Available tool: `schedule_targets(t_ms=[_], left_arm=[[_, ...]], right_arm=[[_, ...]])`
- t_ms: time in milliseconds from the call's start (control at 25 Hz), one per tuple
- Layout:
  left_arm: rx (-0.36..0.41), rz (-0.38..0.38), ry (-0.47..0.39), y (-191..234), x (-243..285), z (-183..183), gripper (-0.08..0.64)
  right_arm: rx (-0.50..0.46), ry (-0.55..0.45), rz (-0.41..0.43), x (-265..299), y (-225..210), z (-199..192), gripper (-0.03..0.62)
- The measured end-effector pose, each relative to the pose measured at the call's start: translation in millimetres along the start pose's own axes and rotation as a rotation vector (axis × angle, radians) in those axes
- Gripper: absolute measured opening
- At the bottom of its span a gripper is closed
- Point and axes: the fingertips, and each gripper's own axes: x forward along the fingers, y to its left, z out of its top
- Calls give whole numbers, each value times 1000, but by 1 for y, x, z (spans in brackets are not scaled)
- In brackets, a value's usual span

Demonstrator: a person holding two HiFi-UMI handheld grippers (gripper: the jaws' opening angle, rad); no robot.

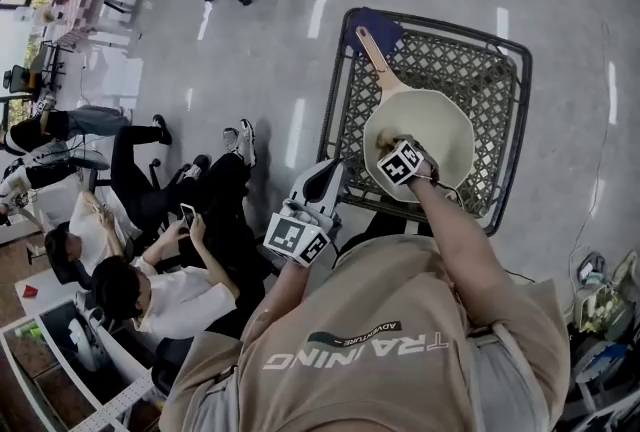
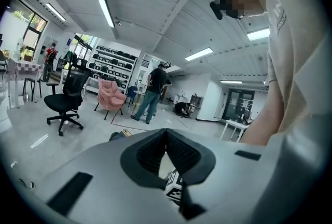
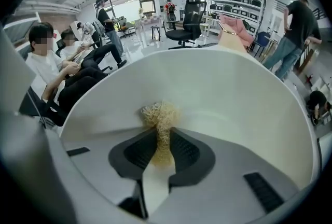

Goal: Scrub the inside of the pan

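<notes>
1. Cream is the colour of the inside of the pan (image 1: 445, 125), which is set on a black wire-mesh table (image 1: 500, 70). Its bowl lies toward the near edge and its wooden handle (image 1: 375, 60) is pointed at the far left corner.
2. A dark blue cloth (image 1: 378, 20) is seen at that far left corner, just at the end of the handle.
3. The right gripper (image 1: 396, 150) is reached into the pan from the near edge, with its marker cube turned upward.
4. In the right gripper view, the jaws of the right gripper (image 3: 162, 132) are seen about half closed on a straw-coloured fibrous scrubber (image 3: 160, 114), which is pinched between the dark pads. A tuft of it is pushed out past the tips and appears to be laid against the pan's (image 3: 233, 98) pale inner surface, low on the curved wall.
5. The left gripper (image 1: 322, 178) is held off the table, just beside its near left corner and in front of the person's chest.
6. In the left gripper view, the jaws of the left gripper (image 2: 166, 132) are brought together at the tips, and nothing is held between them. The gripper is pointed out across the room, away from the pan.
7. Several seated people (image 1: 150, 280) are seen on the grey floor (image 1: 260, 50), well apart from the table's left edge.
</notes>
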Motion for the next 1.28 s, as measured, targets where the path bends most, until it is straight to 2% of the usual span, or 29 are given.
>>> schedule_targets(t_ms=[120, 320, 520, 720, 920, 1040, 1120, 1280], left_arm=[[1, -3, -15, -5, 0, 3, 18], [-14, -13, -20, -11, 4, 1, 17], [-7, -34, -25, -18, 8, -1, 17], [-10, -34, -41, -23, 10, 5, 18], [-40, -26, -47, -21, 9, -2, 17], [-56, -21, -65, -18, 16, -10, 17], [-66, -15, -75, -14, 19, -10, 17], [-46, -6, -93, -6, 23, -3, 18]], right_arm=[[6, 23, -23, -2, -7, -8, 91], [-75, 74, -103, -12, -33, -31, 91], [-56, 134, -185, -24, -75, -56, 91], [-81, 200, -254, -35, -105, -76, 91], [-95, 215, -300, -40, -114, -77, 89], [-78, 184, -277, -47, -111, -76, 89], [-82, 154, -219, -52, -94, -71, 89], [-39, 74, 27, -58, -31, -47, 89]])
